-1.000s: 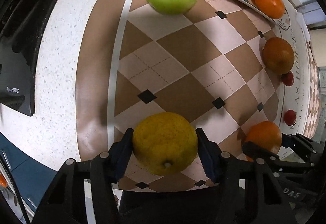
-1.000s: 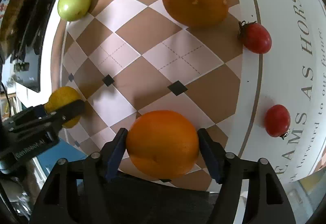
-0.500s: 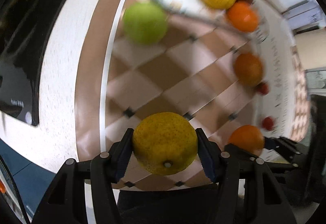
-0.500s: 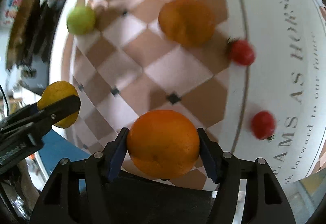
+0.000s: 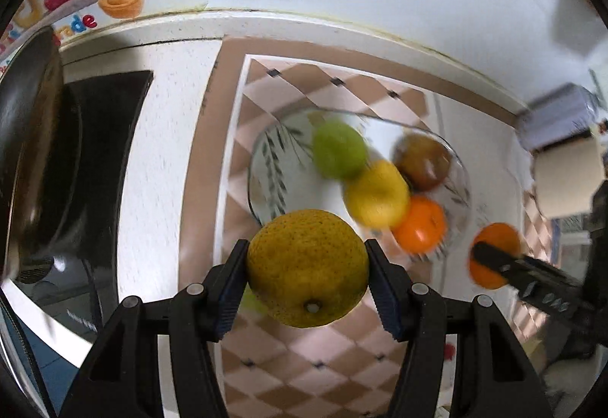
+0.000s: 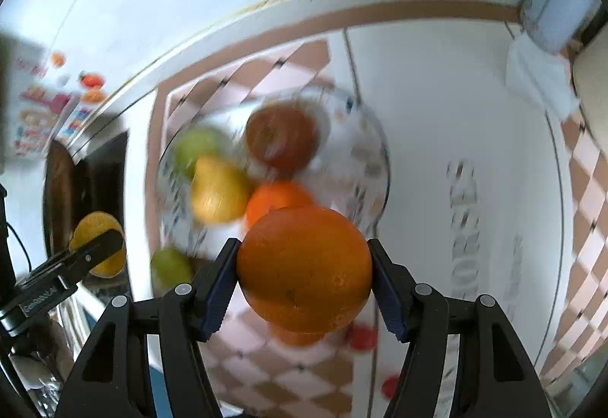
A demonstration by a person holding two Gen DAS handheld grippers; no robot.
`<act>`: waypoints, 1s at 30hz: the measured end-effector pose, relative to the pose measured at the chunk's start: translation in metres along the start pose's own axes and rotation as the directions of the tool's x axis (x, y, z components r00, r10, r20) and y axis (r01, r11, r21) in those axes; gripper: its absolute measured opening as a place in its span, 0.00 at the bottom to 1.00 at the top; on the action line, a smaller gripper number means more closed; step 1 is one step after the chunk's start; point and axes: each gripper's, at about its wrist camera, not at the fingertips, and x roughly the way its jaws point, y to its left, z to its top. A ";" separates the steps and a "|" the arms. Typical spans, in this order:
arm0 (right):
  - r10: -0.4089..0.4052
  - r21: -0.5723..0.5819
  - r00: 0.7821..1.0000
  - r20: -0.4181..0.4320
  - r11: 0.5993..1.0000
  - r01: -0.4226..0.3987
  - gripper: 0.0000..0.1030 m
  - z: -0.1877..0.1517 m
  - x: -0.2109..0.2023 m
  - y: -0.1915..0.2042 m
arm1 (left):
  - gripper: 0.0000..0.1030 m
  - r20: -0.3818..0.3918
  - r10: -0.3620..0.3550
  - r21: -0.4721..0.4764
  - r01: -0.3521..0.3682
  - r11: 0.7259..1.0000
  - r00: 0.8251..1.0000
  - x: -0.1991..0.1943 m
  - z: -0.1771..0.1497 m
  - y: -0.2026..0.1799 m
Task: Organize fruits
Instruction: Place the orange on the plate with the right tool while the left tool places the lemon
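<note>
Checkered tablecloth (image 5: 266, 372) is seen under one glass plate (image 5: 262, 167) holding four fruits; above it, a yellow-green citrus (image 5: 307, 268) is clamped by the left gripper (image 5: 307, 281), an orange (image 6: 304, 268) by the right gripper (image 6: 304, 281).

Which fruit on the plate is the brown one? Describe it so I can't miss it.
Find the glass plate on the checkered mat. At its far right rim sits the brown fruit, behind the yellow fruit and orange. It is the only dull, dark one there.

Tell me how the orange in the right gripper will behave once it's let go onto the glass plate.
The orange is round, so it probably rolls. The glass plate looks shallow; four fruits sit there, so it may bump them.
</note>
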 end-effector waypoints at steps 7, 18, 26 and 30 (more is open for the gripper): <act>-0.054 0.031 0.998 -0.042 0.998 0.055 0.66 0.054 0.034 -0.015 | 0.55 -0.117 0.054 -0.052 -0.061 0.997 0.992 0.055 0.044 0.017; -0.023 0.098 0.995 -0.099 0.995 0.033 0.74 0.064 0.060 -0.032 | 0.56 -0.195 0.032 -0.107 -0.054 0.993 0.980 0.092 0.057 0.029; -0.038 0.075 0.997 -0.063 0.996 0.043 0.92 0.064 0.046 -0.027 | 0.92 -0.165 0.024 -0.122 -0.045 0.991 0.986 0.080 0.060 0.042; -0.089 0.023 0.995 -0.047 0.996 0.090 0.92 0.055 0.038 -0.013 | 0.93 -0.141 0.039 -0.108 -0.054 0.993 0.989 0.067 0.057 0.045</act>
